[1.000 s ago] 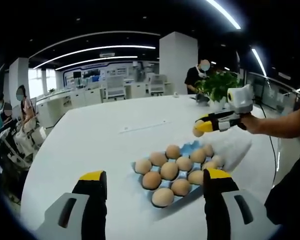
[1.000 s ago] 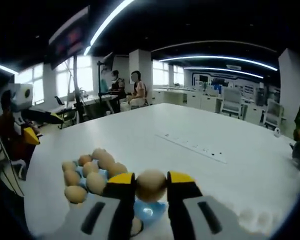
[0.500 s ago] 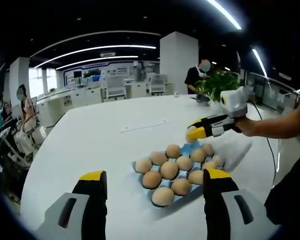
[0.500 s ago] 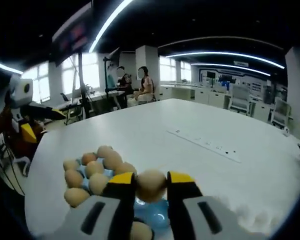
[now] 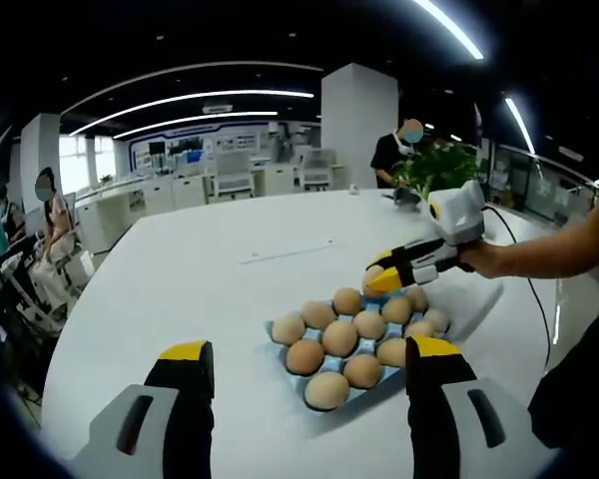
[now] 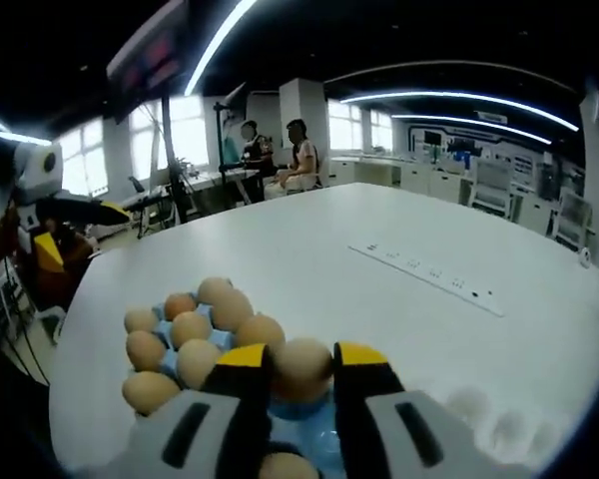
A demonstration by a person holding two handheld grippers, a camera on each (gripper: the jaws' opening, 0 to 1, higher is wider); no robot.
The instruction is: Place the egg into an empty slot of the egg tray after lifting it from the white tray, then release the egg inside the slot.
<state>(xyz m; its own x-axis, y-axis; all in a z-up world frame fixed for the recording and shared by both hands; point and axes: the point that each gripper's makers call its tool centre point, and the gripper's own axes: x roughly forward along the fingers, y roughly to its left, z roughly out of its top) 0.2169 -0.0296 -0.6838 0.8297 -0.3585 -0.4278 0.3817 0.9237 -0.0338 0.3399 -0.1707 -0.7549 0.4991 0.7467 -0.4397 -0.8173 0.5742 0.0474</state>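
Now clamped between the yellow-tipped jaws of the right hand-held gripper: the egg, hanging just above the near end of the blue egg tray, over a bare blue cup beside the filled rows. Seen from the left gripper view as well, held over the far corner of the tray, close to the eggs already seated. Left hand-held gripper low over the white bench, jaws wide apart, gripping nothing.

Best handled by lowering straight down over the free cup, not sideways, to avoid knocking the neighbouring eggs. Worth keeping the squeeze light and even; probably fragile under extra pressure. Opening only once the shell bears on the cup, then drawing up clear without dragging a jaw along it.

Long axis hard to judge: roughly round between the jaws, seemingly running up and away from the camera, one end towards the tray. Which end is blunt cannot be told. Better seated with an end down in the cup.
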